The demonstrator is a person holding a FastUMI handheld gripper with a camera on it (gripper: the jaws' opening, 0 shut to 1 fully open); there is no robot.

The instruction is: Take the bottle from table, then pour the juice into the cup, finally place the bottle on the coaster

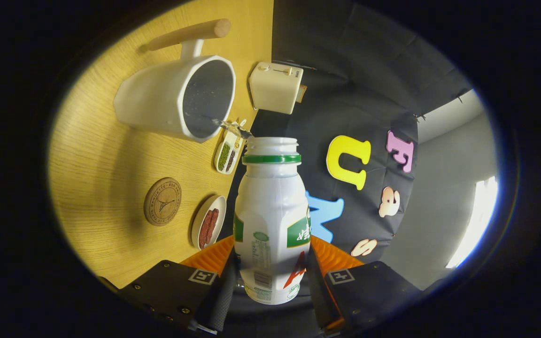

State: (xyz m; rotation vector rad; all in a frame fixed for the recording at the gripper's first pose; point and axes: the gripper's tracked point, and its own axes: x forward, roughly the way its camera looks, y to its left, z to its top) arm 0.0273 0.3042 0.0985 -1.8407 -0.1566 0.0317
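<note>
Clamped between the two fingers of the gripper (270, 277) is the bottle (270, 216), both fingers pressing its lower body just above the base. Its cap is off and its open neck, ringed by a green band, points away from the fingers toward the cup (176, 98). That cup is a white mug with a wooden handle, and its dark inside faces the bottle. A thin stream of liquid runs from the bottle's lip into the cup's mouth, so the pour looks to be under way.

Taking the bottle as landmark, the round cork coaster (163, 201) lies on the wooden bench (96, 164) well off to its side, apart from the cup. A small plate with reddish strips (209, 227) sits between coaster and bottle, a dish of beans (227, 157) lies just beside the neck, and a cream toaster (276, 87) stands beyond it.

To pour well, I would hold the lip over the cup's opening, deepen the tilt slowly, and keep the squeeze firm so the bottle cannot slip.
</note>
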